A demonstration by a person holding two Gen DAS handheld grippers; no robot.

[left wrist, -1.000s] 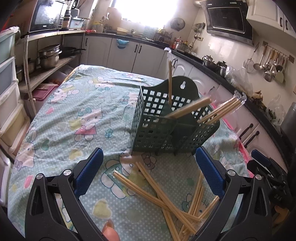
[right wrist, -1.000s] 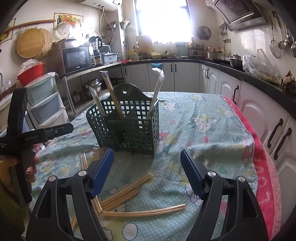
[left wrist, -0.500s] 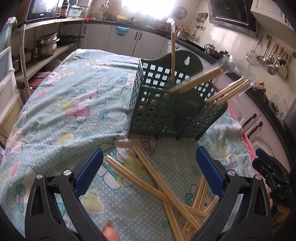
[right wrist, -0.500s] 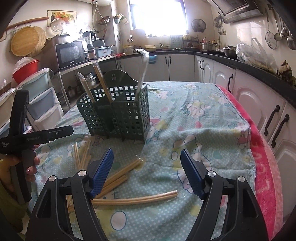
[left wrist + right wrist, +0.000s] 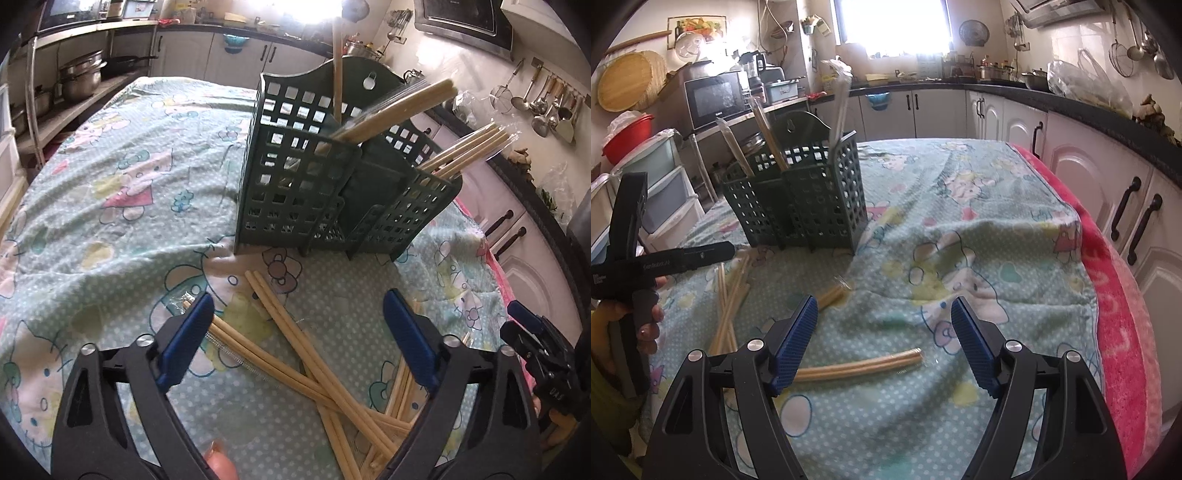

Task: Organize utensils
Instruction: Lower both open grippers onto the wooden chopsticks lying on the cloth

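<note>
Left gripper (image 5: 297, 336): our jaws closing, chopsticks (image 5: 295, 354) between them, unpinched.
Right gripper (image 5: 884, 345): we're wide, a chopstick pair (image 5: 857, 367) between.
Caddy (image 5: 332, 192): ahead.

The left black two-finger tool with blue pads (image 5: 297, 339) tilts downward, its jaws closing with nothing pressed between them. The right black blue-padded tool (image 5: 884, 341) angles down too, jaws apart, gripping nothing.

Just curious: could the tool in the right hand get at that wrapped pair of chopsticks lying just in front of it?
Probably yes. The right tool stands open, empty, just above the wrapped pair; only bare cloth lies around it.
</note>
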